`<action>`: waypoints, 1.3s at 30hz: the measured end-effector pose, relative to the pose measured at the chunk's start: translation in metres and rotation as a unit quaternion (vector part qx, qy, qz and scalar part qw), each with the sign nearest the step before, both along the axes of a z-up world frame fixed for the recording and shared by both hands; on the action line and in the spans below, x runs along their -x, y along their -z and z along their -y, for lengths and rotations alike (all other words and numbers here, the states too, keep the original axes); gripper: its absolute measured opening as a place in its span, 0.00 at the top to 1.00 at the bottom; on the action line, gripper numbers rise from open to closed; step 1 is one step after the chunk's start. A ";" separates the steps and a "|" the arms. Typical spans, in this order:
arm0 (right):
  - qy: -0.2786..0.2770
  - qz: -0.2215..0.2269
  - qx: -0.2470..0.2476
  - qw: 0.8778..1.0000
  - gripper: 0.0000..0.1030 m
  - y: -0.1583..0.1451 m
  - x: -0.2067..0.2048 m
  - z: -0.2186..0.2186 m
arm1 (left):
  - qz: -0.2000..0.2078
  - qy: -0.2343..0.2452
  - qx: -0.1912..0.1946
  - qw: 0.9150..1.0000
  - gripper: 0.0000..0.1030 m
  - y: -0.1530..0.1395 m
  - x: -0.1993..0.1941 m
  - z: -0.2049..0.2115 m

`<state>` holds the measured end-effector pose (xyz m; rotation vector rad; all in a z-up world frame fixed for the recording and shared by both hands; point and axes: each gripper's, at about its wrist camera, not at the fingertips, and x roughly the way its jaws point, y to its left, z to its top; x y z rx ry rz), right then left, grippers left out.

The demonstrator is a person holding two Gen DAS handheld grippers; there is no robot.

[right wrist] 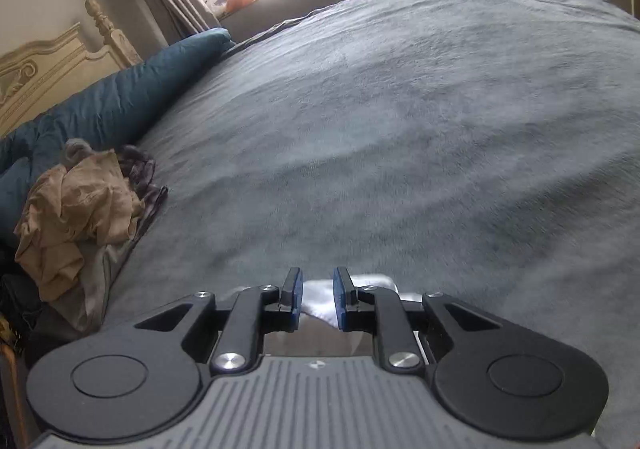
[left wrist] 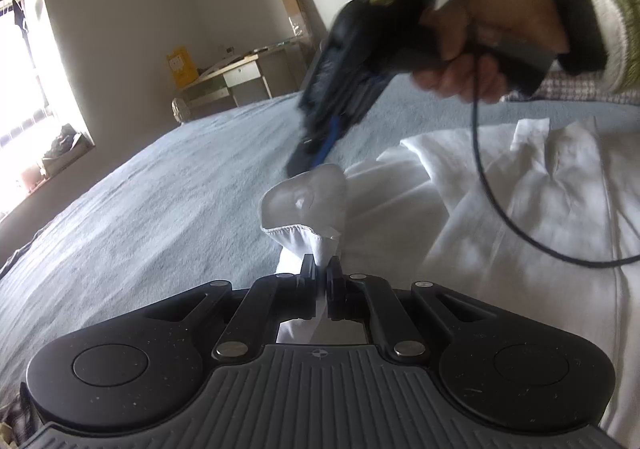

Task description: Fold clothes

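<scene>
**Figure: Two hand-held tools at a white garment on a bed**

Left wrist view. The left tool, at lower centre of the frame, is fully closed on a pinch of the white garment; a hemmed edge of the cloth stands up just above the fingertips. The rest of the garment lies rumpled across the right half of the frame on the grey bed cover. At upper right a hand carries the right tool, blurred, its tip just beside the raised fold; a black cable trails over the cloth.

Right wrist view. The right tool, at lower centre, stands narrowly parted, with white cloth visible in the gap between the blue pads. Whether the pads press on it cannot be told. A heap of other clothes lies at the left edge of the frame.

Handling, as judged. The fabric appears thin, light and limp: it will sag and crease wherever unsupported, and a single layer may slip from a shallow pinch. Stitched hems, cuffs or corners offer the firmest hold, best taken at two well-separated points so the cloth hangs flat.
</scene>
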<state>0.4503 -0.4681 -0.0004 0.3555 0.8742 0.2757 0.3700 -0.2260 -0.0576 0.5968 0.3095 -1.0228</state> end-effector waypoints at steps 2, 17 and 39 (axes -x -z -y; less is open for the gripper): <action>-0.002 -0.014 0.007 1.000 0.82 0.008 0.010 0.001 | 0.000 0.004 -0.018 1.000 0.94 0.005 0.004 0.000; 0.013 -0.053 0.017 0.998 0.79 0.036 0.040 0.010 | -0.120 -0.067 0.065 0.988 0.64 -0.029 -0.006 -0.040; 0.071 -0.074 -0.085 0.991 0.53 0.052 0.011 0.029 | -0.438 -0.295 0.192 0.827 0.73 0.019 -0.099 -0.061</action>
